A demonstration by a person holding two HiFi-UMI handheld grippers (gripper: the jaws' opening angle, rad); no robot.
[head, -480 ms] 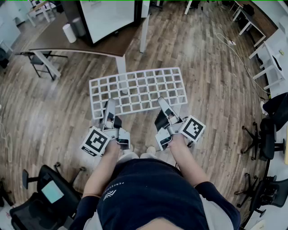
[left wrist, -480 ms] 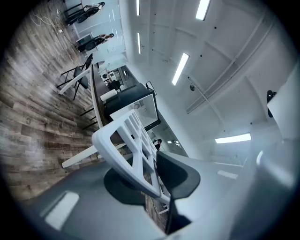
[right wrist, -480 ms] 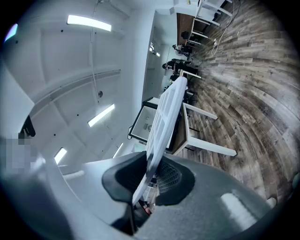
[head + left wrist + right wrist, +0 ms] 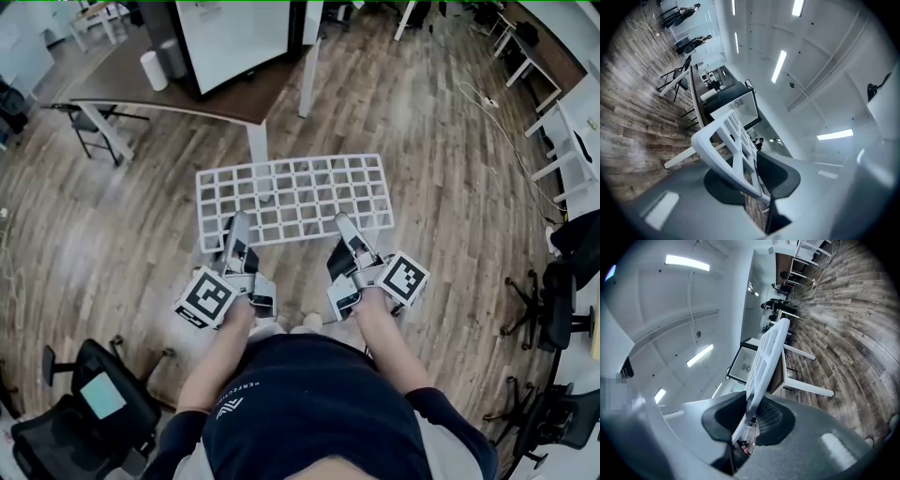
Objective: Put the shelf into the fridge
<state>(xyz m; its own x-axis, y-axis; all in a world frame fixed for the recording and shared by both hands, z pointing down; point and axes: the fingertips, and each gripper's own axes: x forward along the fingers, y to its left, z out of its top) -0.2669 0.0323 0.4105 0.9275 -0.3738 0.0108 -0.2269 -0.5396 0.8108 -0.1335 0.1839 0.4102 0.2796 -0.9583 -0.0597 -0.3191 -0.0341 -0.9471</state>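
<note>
Head view shows left tool [image 4: 236,225] and right tool [image 4: 343,223] clamping white shelf [image 4: 293,194].

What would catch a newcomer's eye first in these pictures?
The white grid shelf stands out first, held flat above the wooden floor at the centre of the head view. The left gripper and right gripper each clamp its near edge, side by side. Beyond it stands a brown table with a white-fronted box on top.

At your 11 o'clock the wooden floor [image 4: 422,169] carries a brown table [image 4: 220,101] bearing the fridge [image 4: 234,33] and a white roll [image 4: 153,70].
</note>
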